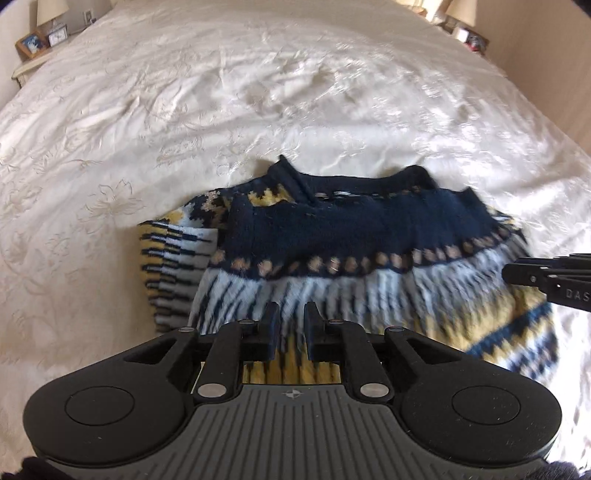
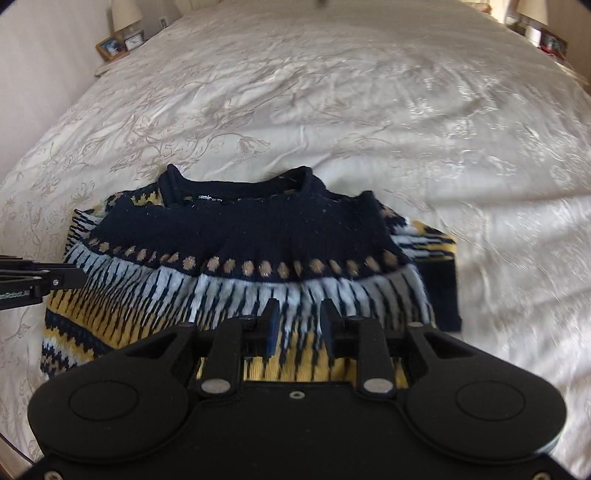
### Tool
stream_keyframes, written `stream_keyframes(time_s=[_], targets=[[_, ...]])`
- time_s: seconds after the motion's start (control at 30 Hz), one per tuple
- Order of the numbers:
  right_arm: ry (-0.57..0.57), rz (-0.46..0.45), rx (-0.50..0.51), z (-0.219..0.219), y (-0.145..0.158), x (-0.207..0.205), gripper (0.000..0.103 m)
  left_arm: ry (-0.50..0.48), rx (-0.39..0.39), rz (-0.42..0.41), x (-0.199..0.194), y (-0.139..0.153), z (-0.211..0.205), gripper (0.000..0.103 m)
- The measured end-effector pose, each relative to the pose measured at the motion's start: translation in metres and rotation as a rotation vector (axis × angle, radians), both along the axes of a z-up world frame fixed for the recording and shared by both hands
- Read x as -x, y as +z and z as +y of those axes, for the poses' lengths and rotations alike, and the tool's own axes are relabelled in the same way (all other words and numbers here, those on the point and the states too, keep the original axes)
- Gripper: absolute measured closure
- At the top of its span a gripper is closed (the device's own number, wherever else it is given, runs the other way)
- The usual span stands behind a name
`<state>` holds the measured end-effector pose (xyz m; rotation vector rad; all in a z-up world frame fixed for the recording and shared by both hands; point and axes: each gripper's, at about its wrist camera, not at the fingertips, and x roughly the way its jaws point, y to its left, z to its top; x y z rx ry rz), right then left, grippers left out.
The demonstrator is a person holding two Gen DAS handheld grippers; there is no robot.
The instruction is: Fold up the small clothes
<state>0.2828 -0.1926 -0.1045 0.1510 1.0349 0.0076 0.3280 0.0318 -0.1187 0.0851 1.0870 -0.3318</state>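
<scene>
A navy, pale blue and yellow patterned knit sweater (image 1: 332,236) lies folded on the white bedspread (image 1: 221,110), collar at the far side. It also shows in the right wrist view (image 2: 258,236). My left gripper (image 1: 291,314) hovers over the sweater's near edge, its fingers a little apart with nothing between them. My right gripper (image 2: 298,310) hovers over the near edge too, open and empty. Each gripper shows at the side of the other's view: the right gripper (image 1: 546,280) and the left gripper (image 2: 40,280).
A bedside table with a lamp (image 1: 50,14), a clock and a framed photo (image 1: 31,44) stands at the far left. Another lamp (image 1: 461,11) and small items stand at the far right. The embroidered bedspread (image 2: 369,110) stretches beyond the sweater.
</scene>
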Motion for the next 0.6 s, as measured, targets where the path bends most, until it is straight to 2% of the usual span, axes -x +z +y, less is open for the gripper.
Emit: stream_keyframes(time_s=[0.17,0.3,0.33,0.47,0.6], targets=[[-0.009,0.063,0.044,-0.013,-0.026,-0.023,0.066,0.047,-0.062,0.051,-0.027,-0.030,0.011,0.089],[-0.073,0.101,0.071,-0.040,-0.039,-0.026,0.069,0.084,-0.019,0.094,-0.040,-0.043,0.026,0.089],[-0.089,0.105,0.071,-0.046,-0.040,-0.026,0.074,0.092,-0.013,0.098,-0.041,-0.044,0.027,0.089],[-0.109,0.111,0.069,-0.057,-0.039,-0.025,0.074,0.099,-0.047,0.104,-0.042,-0.041,0.020,0.089],[-0.126,0.091,0.071,-0.054,-0.024,-0.017,0.066,0.103,-0.072,0.125,-0.037,-0.028,0.014,0.085]])
